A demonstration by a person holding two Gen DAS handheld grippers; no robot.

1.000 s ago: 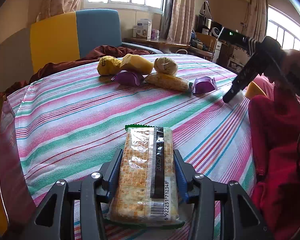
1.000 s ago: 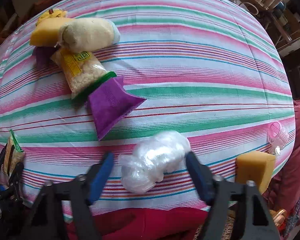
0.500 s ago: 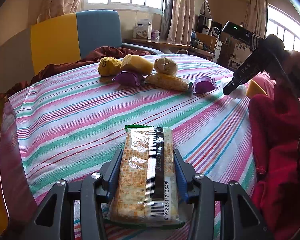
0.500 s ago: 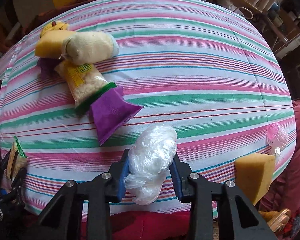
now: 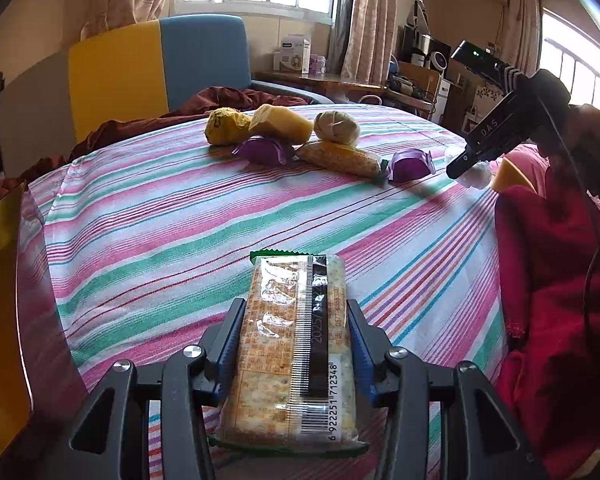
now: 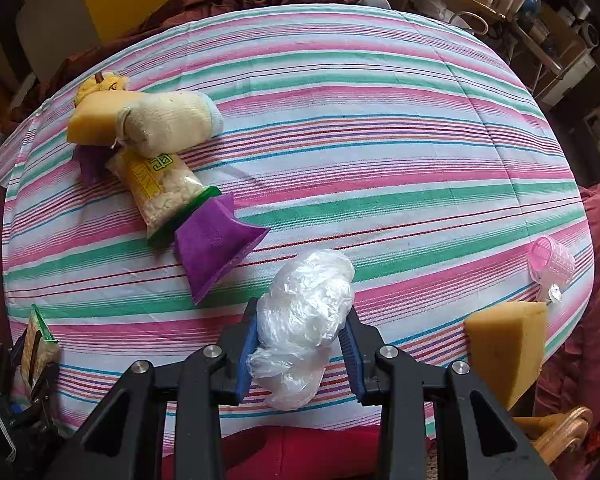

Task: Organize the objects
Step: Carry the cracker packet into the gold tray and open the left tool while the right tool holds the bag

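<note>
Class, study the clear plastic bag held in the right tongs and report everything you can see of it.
The plastic bag is thin, clear, whitish film, crumpled into a loose, wrinkled bundle. The right tongs are shut on its lower middle, blue pads pressing both sides. Its top bulges forward beyond the pads; a loose fold hangs behind. It sits over the striped tablecloth; contact unclear.

Striped cloth (image 6: pixel 380 120) lies open right of the snack cluster (image 6: pixel 148 148); pink cup (image 6: pixel 552 260) borders it.

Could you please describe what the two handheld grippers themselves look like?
Each gripper, left and right, has black plastic linkage arms, silver screw heads and ribbed blue pads on its jaws. Seen from the left wrist, the right one's black body bears white "DAS" lettering and a trailing black cable.
</note>
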